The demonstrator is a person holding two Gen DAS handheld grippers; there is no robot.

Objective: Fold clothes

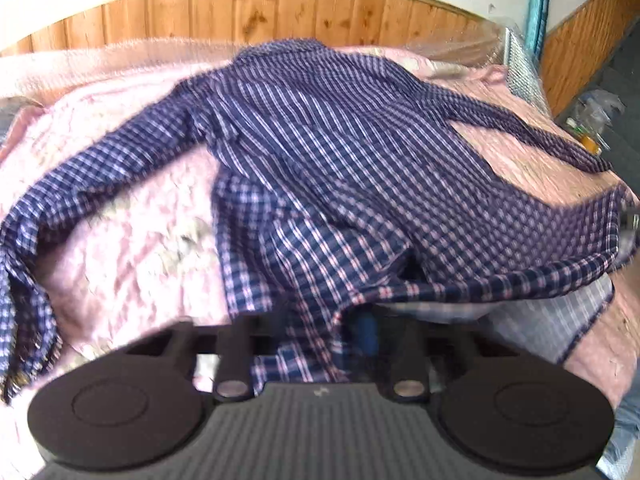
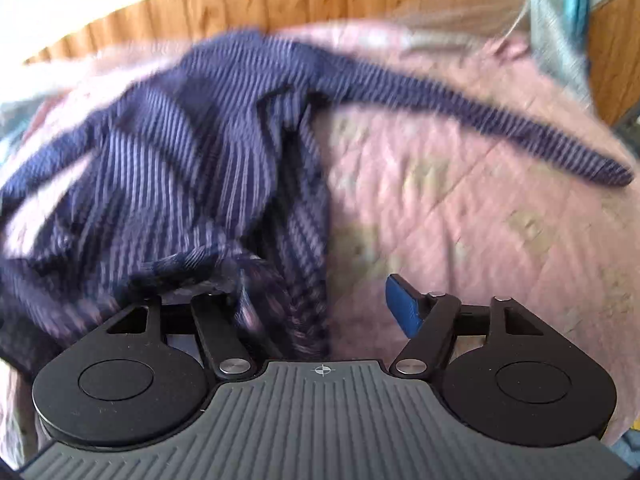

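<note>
A long-sleeved shirt of navy cloth checked in white and pink (image 1: pixel 320 152) lies spread on a bed covered by a quilted pink bedspread (image 1: pixel 132 240), with a wall of knotty wooden panelling (image 1: pixel 280 4) behind it. In the left wrist view its collar end lies toward the panelling. One sleeve runs out to the picture's left and drops over the bed's edge; the other stretches to the right. The near hem is lifted and bunched, showing the paler inside of the cloth under a raised fold at the right.

The right wrist view is heavily blurred, so the check reads only as stripes there. In it the shirt (image 2: pixel 168 168) is heaped at the left, with one sleeve trailing far to the right across the bedspread (image 2: pixel 460 208).

The left tool (image 1: pixel 324 344) points down at the bed, its tips buried in the gathered hem. Its jaws are pinched tight on the shirt cloth. A blue pad is only partly visible behind the fabric.

The right tool (image 2: pixel 316 312) also tilts downward, its jaws standing fairly wide. Its right blue-padded finger (image 2: pixel 402 306) is bare above the bedspread. The left finger is hidden under the shirt's edge, so whether cloth is touched there cannot be made out.
</note>
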